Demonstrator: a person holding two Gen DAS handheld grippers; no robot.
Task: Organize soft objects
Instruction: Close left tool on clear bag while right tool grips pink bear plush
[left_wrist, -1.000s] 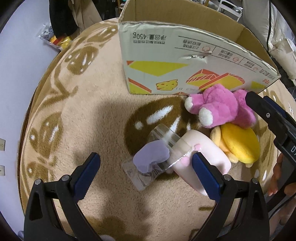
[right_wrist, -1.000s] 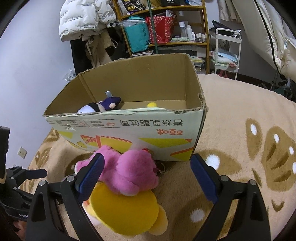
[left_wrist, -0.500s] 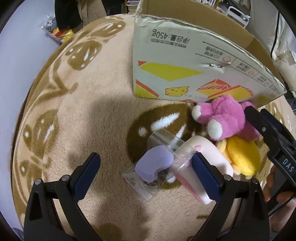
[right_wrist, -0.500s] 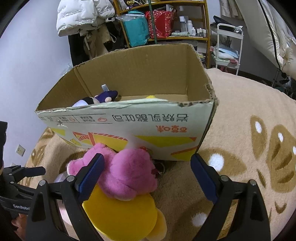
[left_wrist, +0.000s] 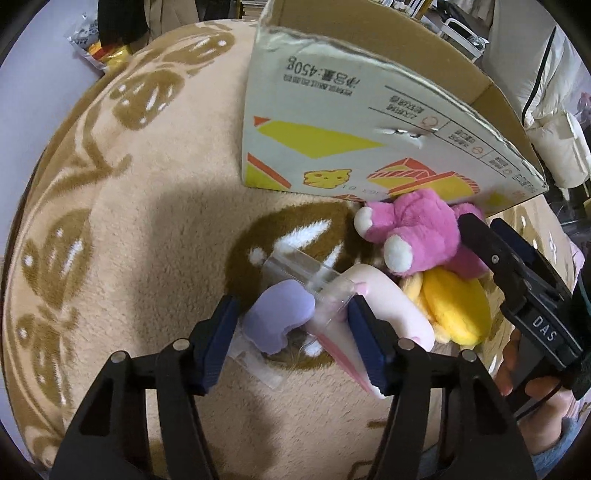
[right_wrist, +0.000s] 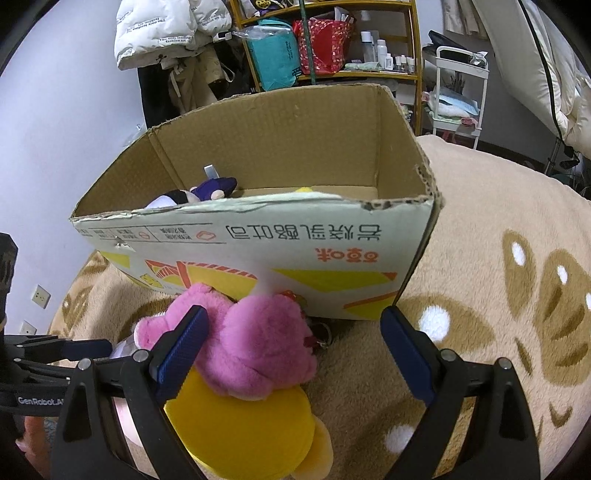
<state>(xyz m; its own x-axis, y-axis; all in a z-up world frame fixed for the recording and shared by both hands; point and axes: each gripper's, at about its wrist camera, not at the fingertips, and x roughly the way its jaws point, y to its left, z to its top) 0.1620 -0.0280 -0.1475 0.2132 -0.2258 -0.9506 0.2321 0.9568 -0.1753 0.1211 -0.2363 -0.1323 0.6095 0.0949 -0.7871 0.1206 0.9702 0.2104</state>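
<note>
My left gripper (left_wrist: 291, 317) has its jaws narrowed around a purple soft toy in a clear plastic bag (left_wrist: 280, 321) lying on the beige blanket; the pads sit close to the bag's sides. A pale pink plush (left_wrist: 384, 306) lies right beside it. A magenta plush bear (left_wrist: 417, 229) lies on a yellow plush (left_wrist: 454, 306) against the cardboard box (left_wrist: 354, 110). My right gripper (right_wrist: 291, 339) is open, its left finger over the magenta bear (right_wrist: 258, 343), above the yellow plush (right_wrist: 240, 428). The box (right_wrist: 258, 240) holds a dark purple and white plush (right_wrist: 195, 194).
The beige blanket with brown patterns (right_wrist: 498, 295) covers the surface. A snack bag (left_wrist: 92, 48) lies at the blanket's far left edge. Shelves with bags (right_wrist: 314, 48), a white jacket (right_wrist: 159, 33) and a white cart (right_wrist: 458, 92) stand behind the box.
My left gripper has moved forward and narrowed its jaws around the bagged purple toy. My right gripper has come closer to the magenta bear and stays open.
</note>
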